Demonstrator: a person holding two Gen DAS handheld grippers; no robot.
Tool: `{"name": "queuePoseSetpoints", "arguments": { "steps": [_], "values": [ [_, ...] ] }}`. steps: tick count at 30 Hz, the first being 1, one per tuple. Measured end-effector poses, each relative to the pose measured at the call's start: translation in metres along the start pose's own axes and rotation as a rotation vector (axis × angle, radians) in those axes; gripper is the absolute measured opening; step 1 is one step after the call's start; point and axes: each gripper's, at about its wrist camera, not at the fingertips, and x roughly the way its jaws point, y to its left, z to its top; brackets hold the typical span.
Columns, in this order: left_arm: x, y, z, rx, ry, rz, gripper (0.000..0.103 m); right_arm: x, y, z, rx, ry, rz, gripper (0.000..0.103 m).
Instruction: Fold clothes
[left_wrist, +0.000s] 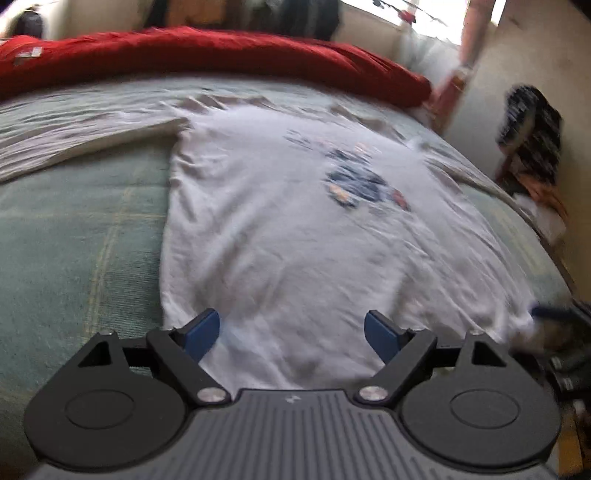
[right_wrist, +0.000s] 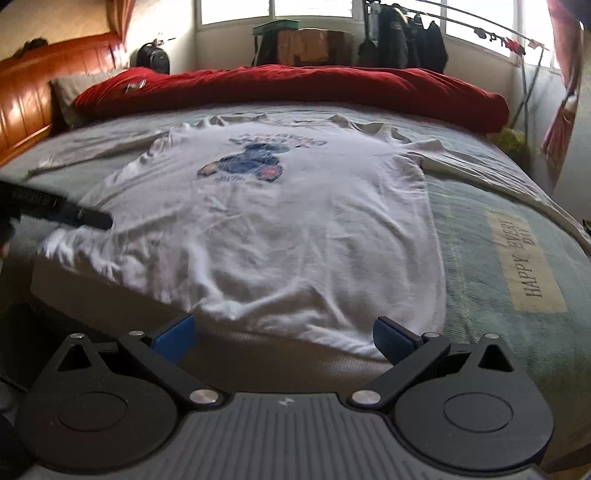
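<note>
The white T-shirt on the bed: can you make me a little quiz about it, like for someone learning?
1. True or false: the white T-shirt lies spread flat on the green bedspread, print side up.
2. What lies along the far edge of the bed? A) a red blanket B) a blue towel C) a yellow pillow
3. Fill in: the left gripper and the right gripper both have their jaws ____, with no cloth pinched between them.

Key: 1 true; 2 A; 3 open.
</note>
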Motion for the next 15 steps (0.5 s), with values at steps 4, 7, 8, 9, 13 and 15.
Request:
{"name": "queuePoseSetpoints", "arguments": {
  "steps": [4,7,8,9,13,15],
  "values": [
    [-0.024,0.017,0.04,0.041,-0.08,0.009,0.086,0.002,0.0,0.021,0.028,-0.032,0.041,0.103],
    [-0.018,0.046,0.087,0.043,-0.163,0.065,0.086,0.01,0.002,0.041,0.067,-0.059,0.08,0.103],
    [-0.016,0.056,0.102,0.044,-0.191,0.084,0.086,0.014,0.002,0.047,0.082,-0.067,0.094,0.103],
    [-0.013,0.066,0.117,0.043,-0.218,0.102,0.086,0.018,0.003,0.051,0.096,-0.07,0.105,0.103],
    [0.041,0.118,0.157,-0.065,-0.17,0.104,0.086,0.033,0.004,0.062,0.137,-0.06,0.122,0.103],
    [0.067,0.137,0.165,-0.112,-0.149,0.11,0.086,0.041,0.004,0.064,0.141,-0.044,0.111,0.103]
  ]
}}
